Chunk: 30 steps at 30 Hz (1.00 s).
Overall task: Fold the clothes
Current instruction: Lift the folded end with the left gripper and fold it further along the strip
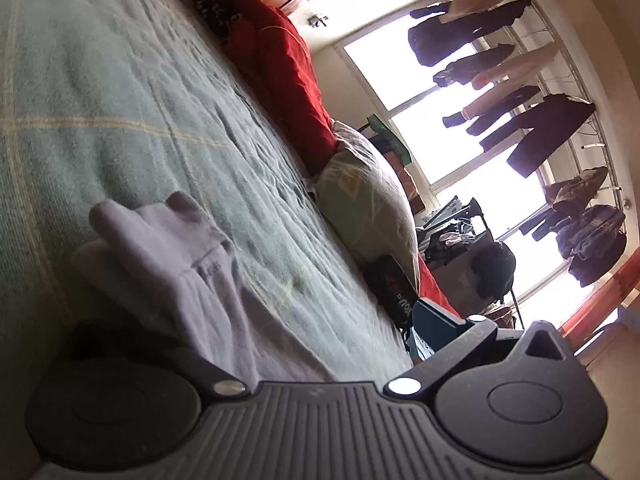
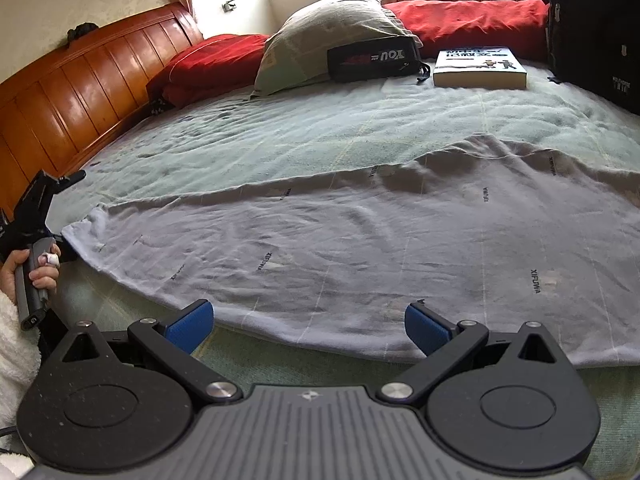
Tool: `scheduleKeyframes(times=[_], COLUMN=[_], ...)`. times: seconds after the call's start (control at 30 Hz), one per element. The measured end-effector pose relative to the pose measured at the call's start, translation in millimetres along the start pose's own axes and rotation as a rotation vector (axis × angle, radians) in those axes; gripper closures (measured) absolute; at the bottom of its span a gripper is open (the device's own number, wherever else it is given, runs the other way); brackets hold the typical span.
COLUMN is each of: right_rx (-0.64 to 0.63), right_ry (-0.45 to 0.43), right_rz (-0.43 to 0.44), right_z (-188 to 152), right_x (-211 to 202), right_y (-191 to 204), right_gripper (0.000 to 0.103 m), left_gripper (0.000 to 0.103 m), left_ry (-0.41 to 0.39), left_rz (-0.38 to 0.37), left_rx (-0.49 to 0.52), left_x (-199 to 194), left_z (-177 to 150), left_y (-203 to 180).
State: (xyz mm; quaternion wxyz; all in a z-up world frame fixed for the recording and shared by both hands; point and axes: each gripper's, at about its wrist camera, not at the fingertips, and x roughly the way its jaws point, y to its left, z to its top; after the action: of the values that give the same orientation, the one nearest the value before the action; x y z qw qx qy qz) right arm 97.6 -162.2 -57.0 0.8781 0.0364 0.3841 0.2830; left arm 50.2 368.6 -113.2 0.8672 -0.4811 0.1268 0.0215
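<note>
The pale lilac garment (image 2: 360, 240) lies spread flat across the green blanket (image 2: 280, 136) on the bed, soft knit with faint grid lines and small printed words. The right wrist view takes in that whole spread; the right gripper (image 2: 310, 324) hangs at its near hem, blue pads (image 2: 192, 322) wide apart, gripping nothing. Far left there, a hand (image 2: 38, 268) holds the left gripper's handle (image 2: 30, 280) at the garment's narrow end. The left wrist view, tilted sideways, shows that end bunched up (image 1: 168, 248), cloth running down into the left gripper (image 1: 320, 356); one finger is buried under fabric, so I cannot tell whether it's clamped. Beyond: a grey-green pillow (image 2: 320, 36), red bedding (image 2: 472, 20), a book (image 2: 478, 66), glossy wooden headboard (image 2: 80, 84). Only the left view catches dark clothes (image 1: 540, 132) hung against glaring windows.
</note>
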Motion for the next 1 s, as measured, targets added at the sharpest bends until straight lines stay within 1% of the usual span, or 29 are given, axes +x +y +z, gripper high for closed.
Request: scheduleKeyframes(times=[0.1, 0.2, 0.27, 0.3, 0.43, 0.53, 0.6, 0.73, 0.83, 1.0], right_rx=[0.002, 0.014, -0.008, -0.02, -0.096, -0.109, -0.121, -0.141, -0.128, -0.086], right_ry=[-0.002, 0.024, 0.043, 0.053, 0.07, 0.09, 0.106, 0.105, 0.107, 0.093], right_rz=[0.004, 0.043, 0.058, 0.065, 0.062, 0.096, 0.114, 0.123, 0.13, 0.118], right_z=[1, 3, 7, 9, 15, 18, 19, 15, 10, 9], right_x=[-2, -3, -5, -5, -7, -5, -3, -4, -6, -10], right_y=[-1, -2, 3, 5, 19, 25, 30, 39, 38, 27], right_gripper=[0.0, 0.0, 0.0, 0.0, 0.0, 0.0, 0.0, 0.0, 0.0, 0.0], left_gripper=[0.001, 0.001, 0.001, 0.001, 0.001, 0.001, 0.001, 0.001, 0.001, 0.001], left_ry=[0.012, 0.015, 0.015, 0.017, 0.023, 0.034, 0.039, 0.053, 0.069, 0.098], left_rz=[-0.016, -0.026, -0.024, -0.036, -0.069, -0.065, -0.05, -0.027, -0.028, -0.025], left_rx=[0.003, 0.036, 0.077, 0.091, 0.113, 0.147, 0.172, 0.219, 0.253, 0.31], left_x=[0, -1, -2, -2, -1, 2, 4, 9, 14, 22], left_z=[-1, -2, -3, -3, -6, -12, -17, -25, -33, -46], left_y=[-10, -25, -37, -44, -67, -84, -92, -108, -119, -137])
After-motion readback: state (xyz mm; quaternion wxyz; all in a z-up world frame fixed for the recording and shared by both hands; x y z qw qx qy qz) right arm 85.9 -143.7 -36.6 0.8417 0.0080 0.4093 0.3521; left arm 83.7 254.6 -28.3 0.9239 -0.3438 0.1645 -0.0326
